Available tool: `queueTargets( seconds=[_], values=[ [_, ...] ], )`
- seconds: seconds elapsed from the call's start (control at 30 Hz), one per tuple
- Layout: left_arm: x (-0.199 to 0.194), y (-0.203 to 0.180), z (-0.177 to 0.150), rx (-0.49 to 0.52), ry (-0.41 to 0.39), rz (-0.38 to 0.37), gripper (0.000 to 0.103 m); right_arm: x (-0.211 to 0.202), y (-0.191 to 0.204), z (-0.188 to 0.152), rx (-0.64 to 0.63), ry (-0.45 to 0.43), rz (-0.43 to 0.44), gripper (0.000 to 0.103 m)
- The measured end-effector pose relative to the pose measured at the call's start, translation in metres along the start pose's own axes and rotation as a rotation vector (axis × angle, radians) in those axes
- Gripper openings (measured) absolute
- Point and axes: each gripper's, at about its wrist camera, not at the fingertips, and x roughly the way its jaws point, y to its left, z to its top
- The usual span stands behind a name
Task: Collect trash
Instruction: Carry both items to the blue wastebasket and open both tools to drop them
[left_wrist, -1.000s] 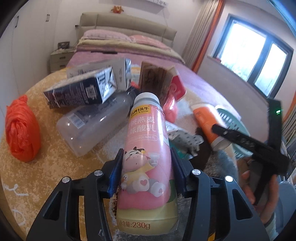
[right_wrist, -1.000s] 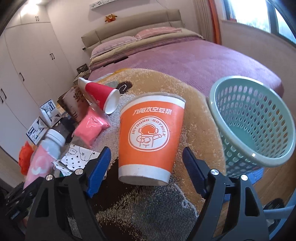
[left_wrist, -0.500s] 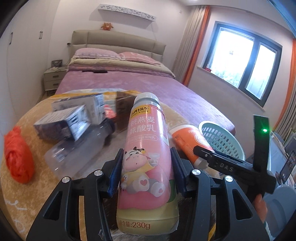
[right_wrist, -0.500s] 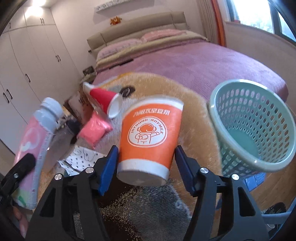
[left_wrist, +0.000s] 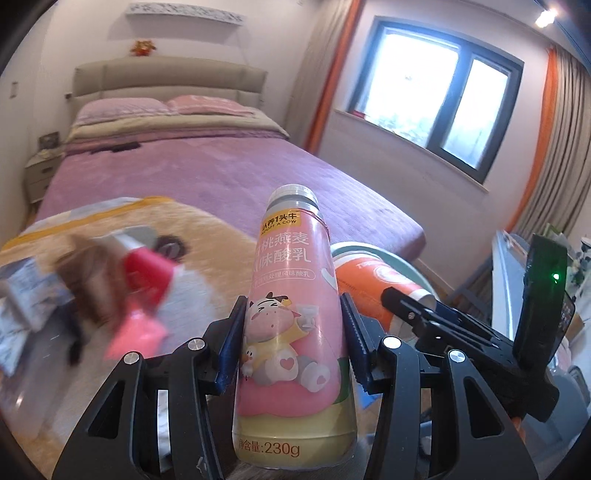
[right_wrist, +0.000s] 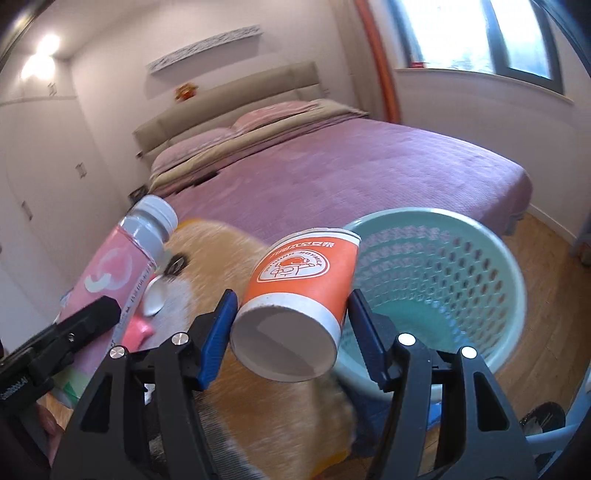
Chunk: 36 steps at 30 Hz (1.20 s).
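Left gripper (left_wrist: 293, 347) is clamped on a pink plastic yogurt-drink bottle with a grey cap (left_wrist: 291, 306), blue pads pressing its waist on both sides, cap pointing away; gripped at mid-body, probably so it cannot pivot.

Right gripper (right_wrist: 290, 325) is clamped on an orange paper soymilk cup (right_wrist: 303, 291), held tilted, its white base toward the camera.

Pale green perforated plastic basket (right_wrist: 491, 258) stands on the floor just beyond and right of the cup, near the purple bed (right_wrist: 351, 166). Judgement: both items are raised for dropping in, cup nearest.

More litter, blurred, lies on the tan rug (left_wrist: 207, 236), including a red paper cup (left_wrist: 147, 269).
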Motion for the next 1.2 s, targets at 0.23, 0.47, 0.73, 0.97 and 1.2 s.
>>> queueTargets(
  seconds=[0.23,0.47,0.73,0.97,1.2],
  values=[
    [0.076,-0.039,0.011,0.030,0.117,-0.087,0.047,0.016,-0.067,0.008,0.118,0.008,-0.128,0.058],
    [0.147,-0.060,-0.001,0.020,0.253,-0.138,0.047,0.043,-0.103,-0.005,0.152,0.076,-0.233,0.058],
    [0.180,-0.066,-0.012,-0.005,0.310,-0.186,0.060,0.060,-0.125,-0.013,0.185,0.125,-0.222,0.059],
    [0.129,-0.072,-0.005,0.021,0.195,-0.179,0.069,0.041,-0.125,-0.010,0.197,0.080,-0.195,0.059],
    [0.056,-0.060,-0.014,0.040,0.081,-0.153,0.069,0.005,-0.087,-0.009,0.143,0.009,-0.148,0.059]
  ],
)
